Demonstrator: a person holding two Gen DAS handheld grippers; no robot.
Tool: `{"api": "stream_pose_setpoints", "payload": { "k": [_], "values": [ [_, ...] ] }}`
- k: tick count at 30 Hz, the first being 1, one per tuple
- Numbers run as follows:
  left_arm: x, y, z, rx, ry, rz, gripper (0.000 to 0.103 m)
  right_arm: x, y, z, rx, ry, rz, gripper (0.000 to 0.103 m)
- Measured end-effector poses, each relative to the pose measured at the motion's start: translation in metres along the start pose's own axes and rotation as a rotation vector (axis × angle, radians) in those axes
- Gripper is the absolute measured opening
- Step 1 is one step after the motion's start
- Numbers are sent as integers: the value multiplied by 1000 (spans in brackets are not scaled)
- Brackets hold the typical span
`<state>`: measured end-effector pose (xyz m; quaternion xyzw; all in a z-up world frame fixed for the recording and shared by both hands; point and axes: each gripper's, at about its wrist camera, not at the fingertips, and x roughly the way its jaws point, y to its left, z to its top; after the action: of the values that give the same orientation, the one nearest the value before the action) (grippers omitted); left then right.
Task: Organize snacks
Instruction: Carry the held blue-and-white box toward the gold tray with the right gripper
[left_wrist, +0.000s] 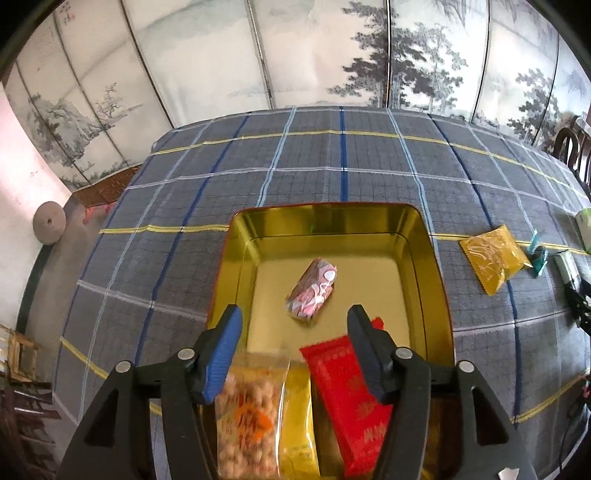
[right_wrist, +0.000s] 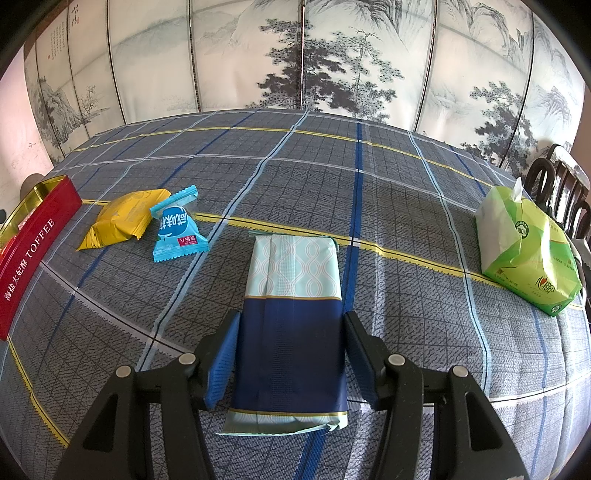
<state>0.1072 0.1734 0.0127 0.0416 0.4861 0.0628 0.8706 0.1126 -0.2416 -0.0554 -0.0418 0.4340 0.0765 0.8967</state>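
A red tin (right_wrist: 35, 242) lettered "TOFFEE" holds pink (left_wrist: 312, 293), red (left_wrist: 351, 402) and peanut packets (left_wrist: 247, 417) under the left gripper's (left_wrist: 293, 325) parted, empty jaws; the right gripper (right_wrist: 290, 332) brackets a navy packet (right_wrist: 291, 332) on the desk (right_wrist: 406, 221), contact unclear.

Open gold tin (left_wrist: 424, 236) holds pink (left_wrist: 312, 291), red (left_wrist: 351, 402) and peanut (left_wrist: 247, 417) packets; yellow (right_wrist: 122, 218), blue (right_wrist: 179, 227) and navy (right_wrist: 291, 325) packs lie outside.

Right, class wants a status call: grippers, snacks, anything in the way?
Left gripper open above the tin. Right gripper shut on the blue-and-mint packet. Yellow packet and blue packet still outside. Path clear.
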Motion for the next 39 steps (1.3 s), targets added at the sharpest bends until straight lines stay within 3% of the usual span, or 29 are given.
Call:
{"api": "stream_pose_setpoints", "payload": {
  "k": [8,14,24,39],
  "values": [
    [-21,-2,-23,-21,-44,41,64,-1,-1,2,18,14,-14,56],
    [-29,-5,-39,-25,-41,30,65,0,0,7,31,47,-32,56],
    [-44,-5,-58,-45,-63,29,76,1,6,13,79,118,-79,51],
    [-50,33,-69,-148,-63,27,86,-24,23,15,146,92,-121,51]
  ]
}}
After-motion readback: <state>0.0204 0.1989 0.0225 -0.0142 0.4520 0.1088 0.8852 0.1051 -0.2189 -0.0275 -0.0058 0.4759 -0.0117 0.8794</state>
